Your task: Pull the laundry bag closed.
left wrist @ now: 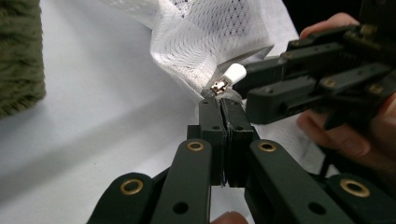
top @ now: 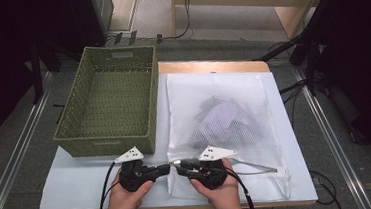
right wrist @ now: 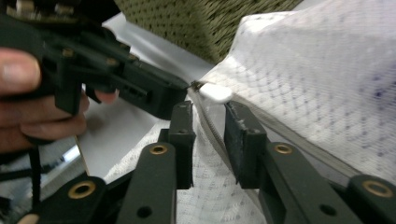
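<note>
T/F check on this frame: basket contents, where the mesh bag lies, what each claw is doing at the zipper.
1. The green woven basket holds folded clothes. False: it is empty.
2. The white mesh bag lies right of the basket. True.
3. The left claw is shut on the bag's corner beside the zipper pull. True.
4. The right claw is clamped on the zipper pull. False: its jaws stand apart, the zipper track between them, the white pull just beyond the tips.
5. The mesh bag is empty. False: purple and grey fabric shows through the mesh.
</note>
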`<state>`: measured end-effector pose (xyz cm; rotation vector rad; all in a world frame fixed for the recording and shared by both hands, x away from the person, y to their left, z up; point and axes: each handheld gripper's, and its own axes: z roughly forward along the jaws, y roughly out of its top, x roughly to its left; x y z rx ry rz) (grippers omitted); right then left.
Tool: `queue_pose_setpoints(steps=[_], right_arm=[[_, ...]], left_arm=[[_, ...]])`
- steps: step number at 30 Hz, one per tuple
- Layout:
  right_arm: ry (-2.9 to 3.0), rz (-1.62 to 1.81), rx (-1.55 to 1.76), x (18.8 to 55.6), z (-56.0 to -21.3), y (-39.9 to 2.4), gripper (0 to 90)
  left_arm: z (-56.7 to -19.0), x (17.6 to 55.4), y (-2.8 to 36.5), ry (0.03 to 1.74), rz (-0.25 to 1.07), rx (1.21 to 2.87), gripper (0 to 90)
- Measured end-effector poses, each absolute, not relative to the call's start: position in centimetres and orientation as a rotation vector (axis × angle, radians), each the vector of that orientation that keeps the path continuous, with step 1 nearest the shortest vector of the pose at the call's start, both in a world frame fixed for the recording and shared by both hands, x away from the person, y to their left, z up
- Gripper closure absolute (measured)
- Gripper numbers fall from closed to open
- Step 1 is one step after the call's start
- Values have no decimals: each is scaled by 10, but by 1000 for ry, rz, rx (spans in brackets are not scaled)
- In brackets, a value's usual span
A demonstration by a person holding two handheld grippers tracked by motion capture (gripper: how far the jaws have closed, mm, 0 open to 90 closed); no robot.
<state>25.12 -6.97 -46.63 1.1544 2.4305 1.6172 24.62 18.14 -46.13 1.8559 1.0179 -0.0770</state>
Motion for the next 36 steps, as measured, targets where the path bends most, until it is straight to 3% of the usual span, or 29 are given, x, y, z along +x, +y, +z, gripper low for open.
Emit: queue_pose_setpoints(steps=[4,10,28,36], right_arm=[[2405,1648,1184,253,-465,-71,705],[2407,1705,1190,254,-464,-65,774],[2402,1639,1176,250,-464,-59,876],[2272,1616,1311,256,-467,-82,878]], left_arm=[[-460,243,177,987,-23,1892,893],[-459,239,177,969,41,1925,894],[-454,234,174,966,98,1931,900],[-450,241,206,1075,115,1811,900]])
